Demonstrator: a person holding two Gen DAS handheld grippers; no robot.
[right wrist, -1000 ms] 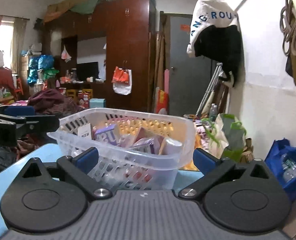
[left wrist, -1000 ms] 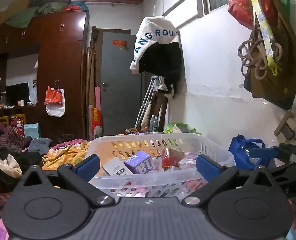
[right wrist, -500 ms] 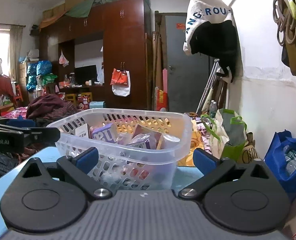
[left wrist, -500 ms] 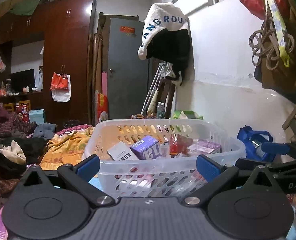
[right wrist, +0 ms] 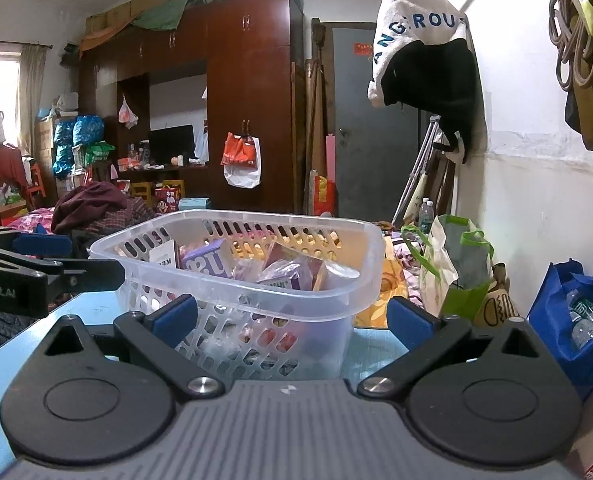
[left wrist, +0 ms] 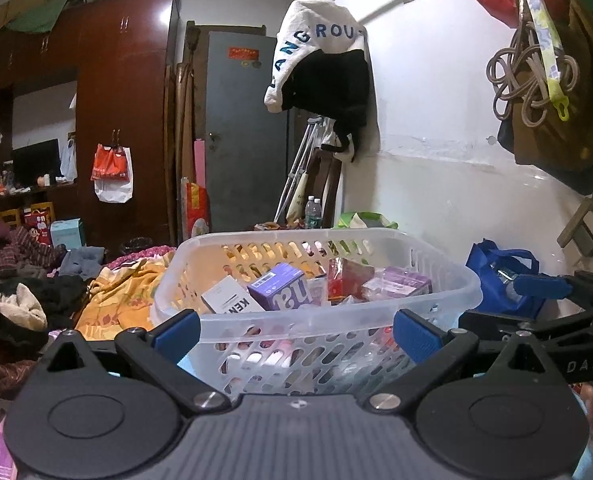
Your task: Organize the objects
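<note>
Perforated plastic basket of small boxes sits on light blue surface, just ahead of both tools. Left tool and right tool both spread, holding nothing. Room cluttered (dark wooden wardrobe, grey door, clothes heaped on bed).

The left gripper is sitting with its blue-padded fingers spread wide, nothing between them. Just beyond, a clear perforated basket is holding a purple box, a white box on its left and red and purple packets toward the right. At the right edge the right gripper is pointing left, near the basket's right corner.
</note>
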